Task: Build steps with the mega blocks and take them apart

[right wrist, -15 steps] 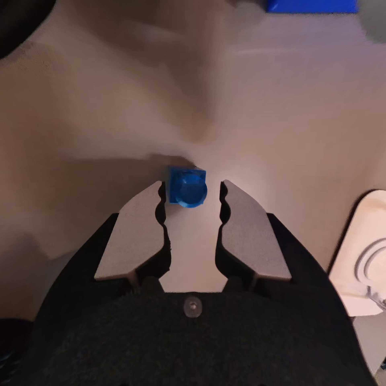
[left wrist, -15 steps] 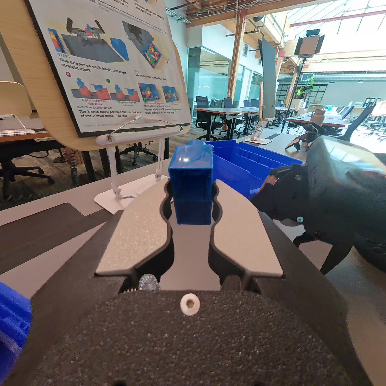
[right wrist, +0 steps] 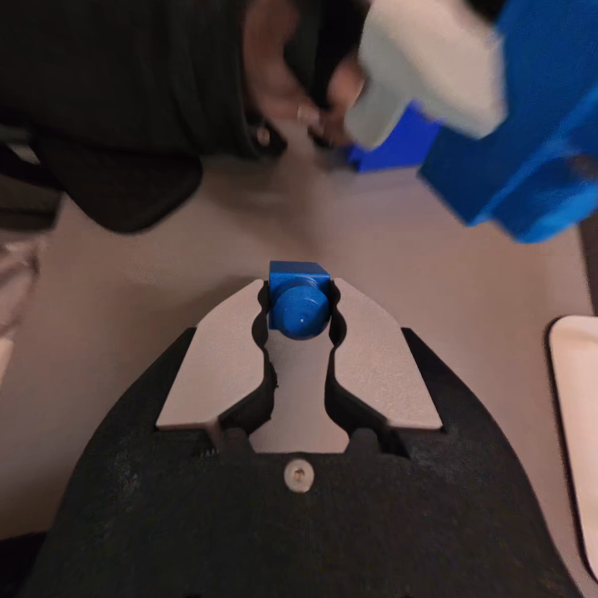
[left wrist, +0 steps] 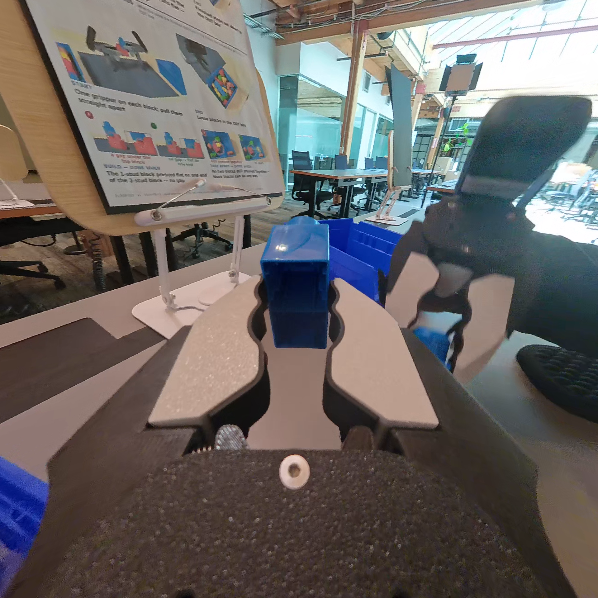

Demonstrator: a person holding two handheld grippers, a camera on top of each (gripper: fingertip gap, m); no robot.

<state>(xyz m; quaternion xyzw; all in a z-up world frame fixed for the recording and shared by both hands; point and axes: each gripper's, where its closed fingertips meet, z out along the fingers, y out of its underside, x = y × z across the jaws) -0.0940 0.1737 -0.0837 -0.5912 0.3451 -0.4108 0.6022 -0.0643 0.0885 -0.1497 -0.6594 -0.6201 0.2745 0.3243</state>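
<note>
The left tongs (left wrist: 296,310) are clamped on a tall blue block (left wrist: 296,291), fingers pressed to both its sides, holding it above the grey bench (left wrist: 81,310). The block's hollow underside faces the camera and its rounded stud points away. Beyond it, toward the bench's far edge, stand a blue bin (left wrist: 356,255) and a white stand (left wrist: 181,301) carrying an instruction board (left wrist: 145,106); a dark mat (left wrist: 48,356) lies toward the left edge. The right tongs (right wrist: 299,307) grip a small blue one-stud block (right wrist: 299,304), stud toward the camera, over bare bench surface with open room around it. In the left wrist view these tongs (left wrist: 446,307) are blurred, just right of the tall block
</note>
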